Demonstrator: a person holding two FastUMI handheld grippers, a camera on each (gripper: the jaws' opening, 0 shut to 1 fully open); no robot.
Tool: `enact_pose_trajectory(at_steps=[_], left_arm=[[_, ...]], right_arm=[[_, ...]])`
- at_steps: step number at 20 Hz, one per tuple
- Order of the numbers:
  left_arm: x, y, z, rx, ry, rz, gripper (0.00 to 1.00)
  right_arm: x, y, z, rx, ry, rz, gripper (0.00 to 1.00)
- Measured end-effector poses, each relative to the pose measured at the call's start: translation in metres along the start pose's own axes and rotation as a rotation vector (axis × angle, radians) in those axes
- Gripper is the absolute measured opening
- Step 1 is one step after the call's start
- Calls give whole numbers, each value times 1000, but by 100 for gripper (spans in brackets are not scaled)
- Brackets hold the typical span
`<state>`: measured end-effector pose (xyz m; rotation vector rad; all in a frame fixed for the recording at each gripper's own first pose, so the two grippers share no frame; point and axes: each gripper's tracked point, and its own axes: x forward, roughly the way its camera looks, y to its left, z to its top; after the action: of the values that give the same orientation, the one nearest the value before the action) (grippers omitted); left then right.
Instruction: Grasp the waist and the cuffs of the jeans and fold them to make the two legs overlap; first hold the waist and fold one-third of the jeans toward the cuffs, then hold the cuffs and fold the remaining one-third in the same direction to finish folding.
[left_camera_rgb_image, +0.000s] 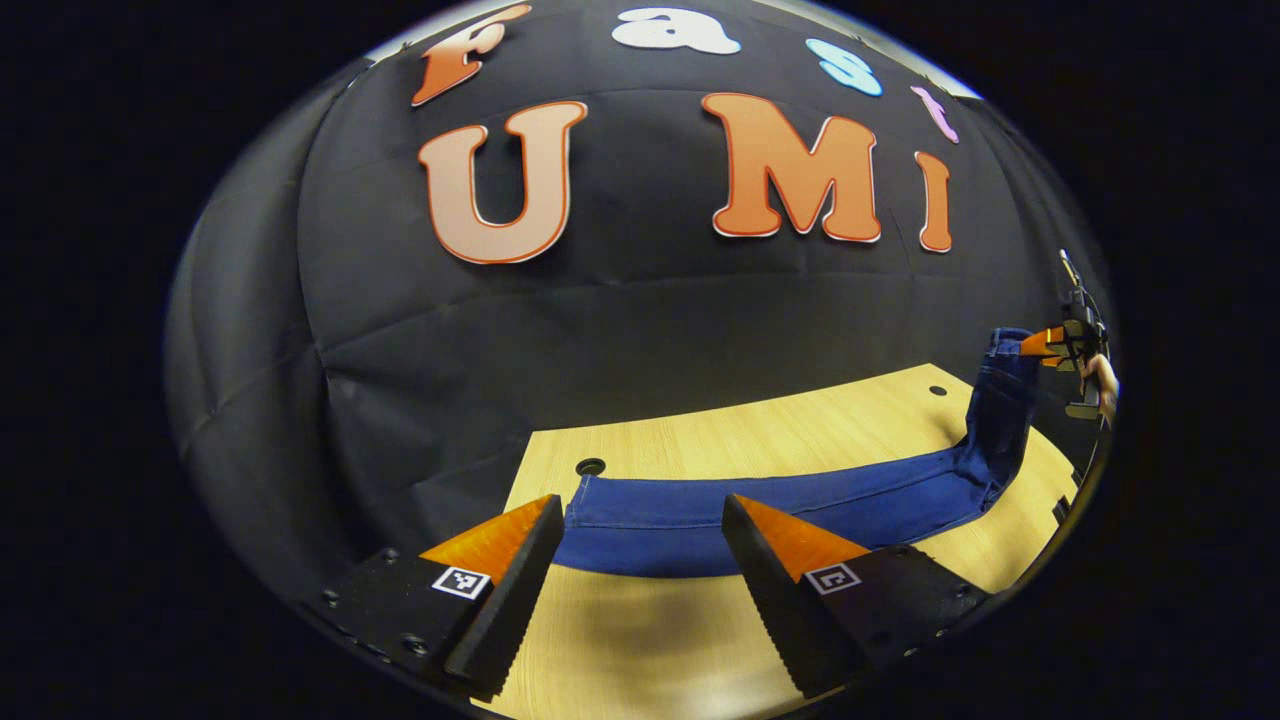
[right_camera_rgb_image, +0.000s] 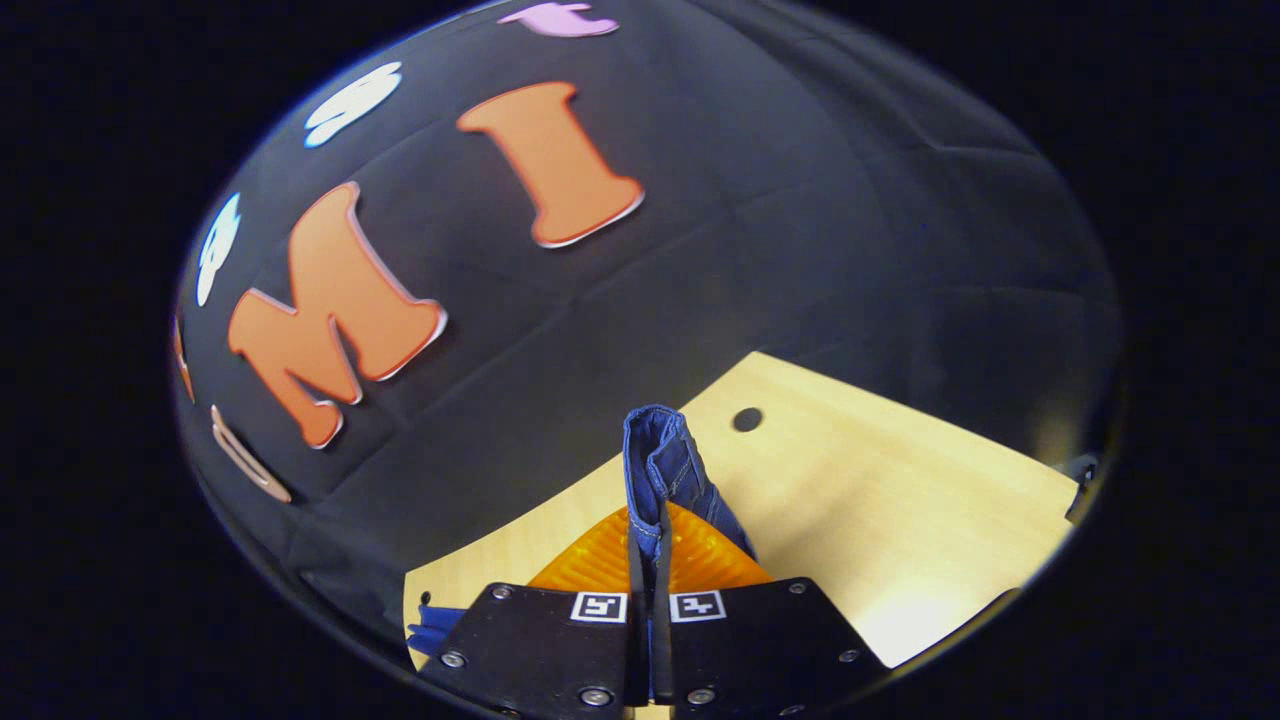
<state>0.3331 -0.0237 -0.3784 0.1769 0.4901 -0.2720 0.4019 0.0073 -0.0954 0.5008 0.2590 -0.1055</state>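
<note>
While clamped between both fingers of the right hand-held gripper (right_camera_rgb_image: 650, 560), one end of the jeans (left_camera_rgb_image: 800, 505) stands lifted off the bench (left_camera_rgb_image: 750, 430), a narrow upright fold of blue cloth poking up past the fingertips in the right gripper view. Seen from the left gripper view as a far-off hand-held gripper at the right edge, holding that raised end well above the wood while the rest of the cloth slopes down from it. Probably raised this way so the gripped end can be carried over toward the other end; whether waist or cuffs, hard to tell at this size, though a seam and a thick hem show there.

Lying flat across the bench otherwise, as one long blue strip, legs apparently already laid one over the other. Near end resting just ahead of the left hand-held gripper (left_camera_rgb_image: 640, 535), fingers spread wide apart with nothing between them, hovering just above the wood close to the hem, likely ready to pin or take that end.

Around: a small round hole (left_camera_rgb_image: 590, 467) in the wood just beside the near corner of the jeans, another (left_camera_rgb_image: 937, 391) near the far end, black cloth wall behind. Nothing lying on the bare wood in the path of a fold.
</note>
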Motion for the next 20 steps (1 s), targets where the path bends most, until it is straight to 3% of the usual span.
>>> enact_pose_trajectory(at_steps=[6, 10, 15, 20], left_arm=[[11, 45, -7, -14, -8, -25, 98], [21, 62, -13, -23, -11, -36, 98], [29, 76, -21, -32, 0, -31, 99], [38, 79, -27, -56, 8, -19, 98]], right_arm=[[19, 130, -85, -108, 75, 102, 1], [40, 182, -165, -150, 164, 145, 1], [62, 193, -248, -245, 262, 125, 1], [75, 188, -285, -329, 297, 108, 1]])
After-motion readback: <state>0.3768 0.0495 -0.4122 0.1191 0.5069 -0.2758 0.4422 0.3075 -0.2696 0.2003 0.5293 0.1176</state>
